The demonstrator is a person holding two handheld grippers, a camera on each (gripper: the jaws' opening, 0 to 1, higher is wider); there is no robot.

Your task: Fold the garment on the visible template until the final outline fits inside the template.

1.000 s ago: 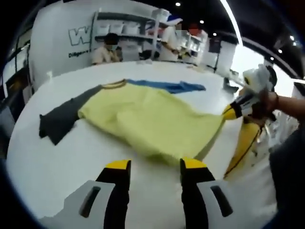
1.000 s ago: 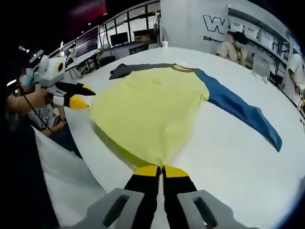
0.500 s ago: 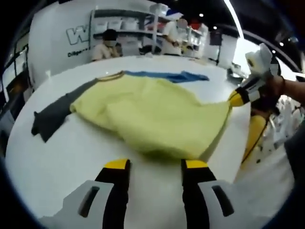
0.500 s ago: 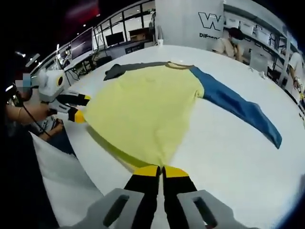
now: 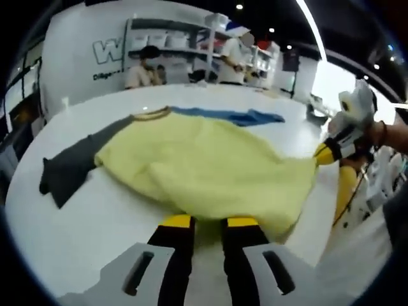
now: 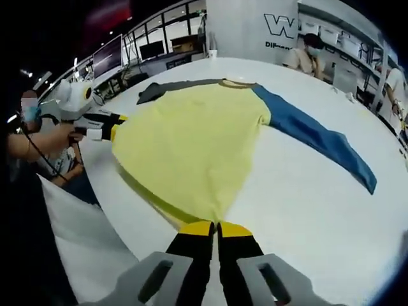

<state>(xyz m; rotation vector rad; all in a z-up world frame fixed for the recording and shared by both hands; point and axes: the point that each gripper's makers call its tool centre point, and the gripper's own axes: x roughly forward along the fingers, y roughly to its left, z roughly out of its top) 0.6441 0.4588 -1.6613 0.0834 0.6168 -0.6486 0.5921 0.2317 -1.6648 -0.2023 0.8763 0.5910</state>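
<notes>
Both views low over table (image 5: 57, 223), facing across shared shirt (image 6: 197, 140) (opposite hem corners).

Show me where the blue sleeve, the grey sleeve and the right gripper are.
blue sleeve (image 6: 319, 137): right gripper view, middle of the sleeve.
grey sleeve (image 5: 67, 169): left gripper view, middle of the sleeve.
right gripper (image 6: 215, 227): right gripper view, between its yellow fingertips.

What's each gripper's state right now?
Left gripper: shut on shirt hem.
Right gripper: shut on shirt hem.
</notes>
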